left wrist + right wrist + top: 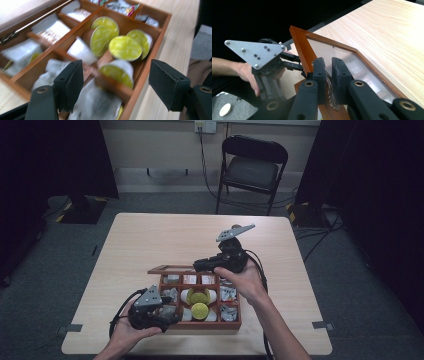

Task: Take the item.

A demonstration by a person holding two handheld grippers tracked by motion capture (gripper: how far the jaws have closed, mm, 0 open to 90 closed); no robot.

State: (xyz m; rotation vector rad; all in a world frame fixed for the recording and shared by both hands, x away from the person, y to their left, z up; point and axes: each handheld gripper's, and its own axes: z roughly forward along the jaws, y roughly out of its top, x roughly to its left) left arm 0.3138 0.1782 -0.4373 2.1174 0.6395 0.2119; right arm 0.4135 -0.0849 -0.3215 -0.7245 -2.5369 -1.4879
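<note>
- Wooden box [239, 320] sat near the front edge of the surface [150, 240], a bit right of centre. Compartments held yellow-topped capsules [125, 47] in the middle column and sachets [53, 28] along the sides.
- Lid [329, 50] was a wood frame with a clear pane, hinged at the box's far edge. It was up and tipped back, so the box was open, or close to it.
- Right claw [329, 75] was clamped narrow on the lid, jaws either side of the pane at the frame edge. It carried the lid's weight.
- Left claw [116, 85] was spread wide, holding nothing, over the front left corner of the box, pointing in at the capsules. That view was blurred.
- Judgement: opening step looked done or nearly so. Nothing had been picked out and no item lay outside the box.
- Left to do, probably: close left claw on a capsule or sachet, lift it out, then deal with the lid.
</note>
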